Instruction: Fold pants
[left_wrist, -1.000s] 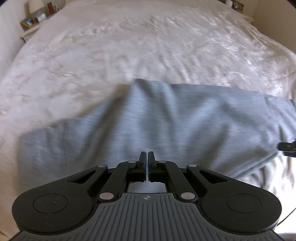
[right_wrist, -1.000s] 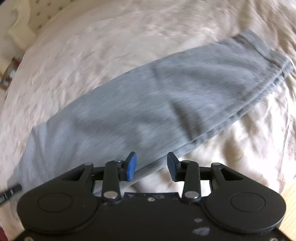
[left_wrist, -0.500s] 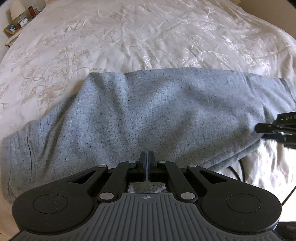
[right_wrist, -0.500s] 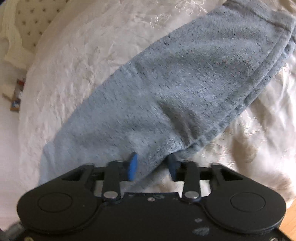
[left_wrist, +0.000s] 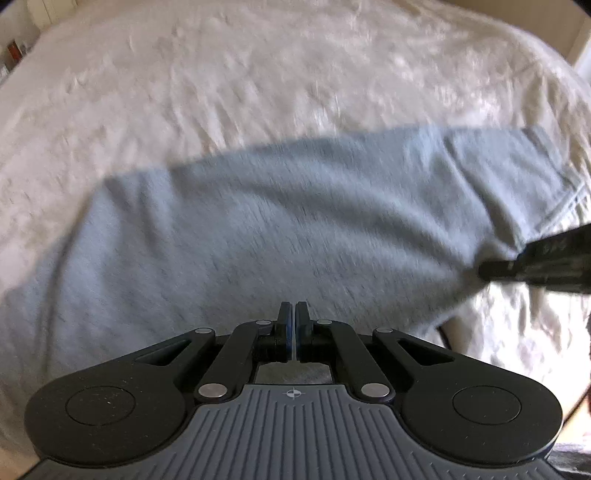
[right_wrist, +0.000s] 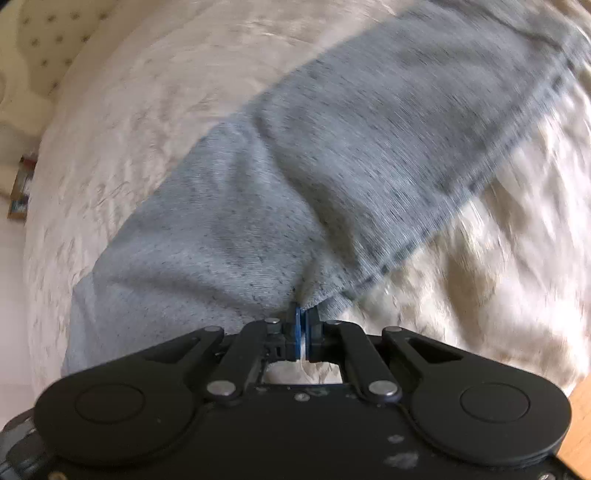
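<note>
You're working over a bed (left_wrist: 258, 92) with a cream embroidered cover. A tufted headboard (right_wrist: 55, 33) stands at its far end. Sunlight falls across it.

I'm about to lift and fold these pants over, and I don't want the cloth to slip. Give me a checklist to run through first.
1. right gripper shut on the pants: ok, cloth bunches into its closed jaws.
2. left gripper holding cloth: cannot tell; jaws shut, but no fabric visibly pinched.
3. Pants lying flat: not ok, a ridge runs up from the right grip.
4. Far hem layers aligned: cannot tell, blurred.
5. bedspread kept out of the grip: cannot tell.
</note>
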